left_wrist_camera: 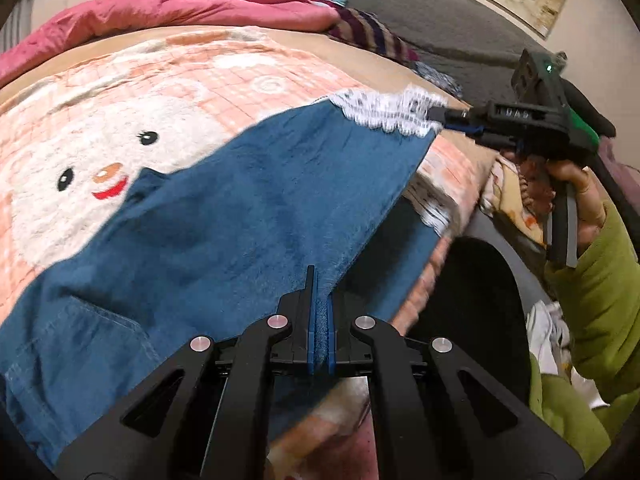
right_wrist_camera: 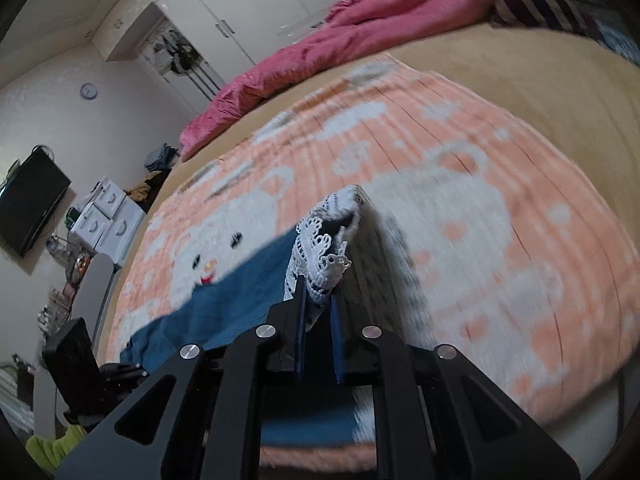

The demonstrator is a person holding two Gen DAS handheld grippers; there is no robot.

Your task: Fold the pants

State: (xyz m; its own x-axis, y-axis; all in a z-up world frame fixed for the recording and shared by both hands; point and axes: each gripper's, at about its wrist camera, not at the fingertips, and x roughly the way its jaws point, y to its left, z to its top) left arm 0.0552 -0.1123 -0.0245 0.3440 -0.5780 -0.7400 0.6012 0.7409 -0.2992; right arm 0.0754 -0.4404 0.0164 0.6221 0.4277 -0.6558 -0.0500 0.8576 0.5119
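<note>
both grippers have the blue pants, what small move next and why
Probably carry the lace hem across toward the waist end: the right gripper pinches it, the left gripper pinches the pants edge, and the leg hangs lifted, not yet folded.

The right gripper (right_wrist_camera: pixel 318 300) pinches the white lace hem (right_wrist_camera: pixel 320 240) of the blue pants (right_wrist_camera: pixel 240 300), lifted above the peach blanket (right_wrist_camera: pixel 480 220) on the bed (right_wrist_camera: pixel 520 72).

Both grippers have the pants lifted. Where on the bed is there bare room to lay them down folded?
Freest is the peach blanket beyond the lace hem, up to the tan sheet. The blue pants already cover the blanket's near side below the snowman face. The far edge is crowded: pink duvet and striped cloth.
</note>
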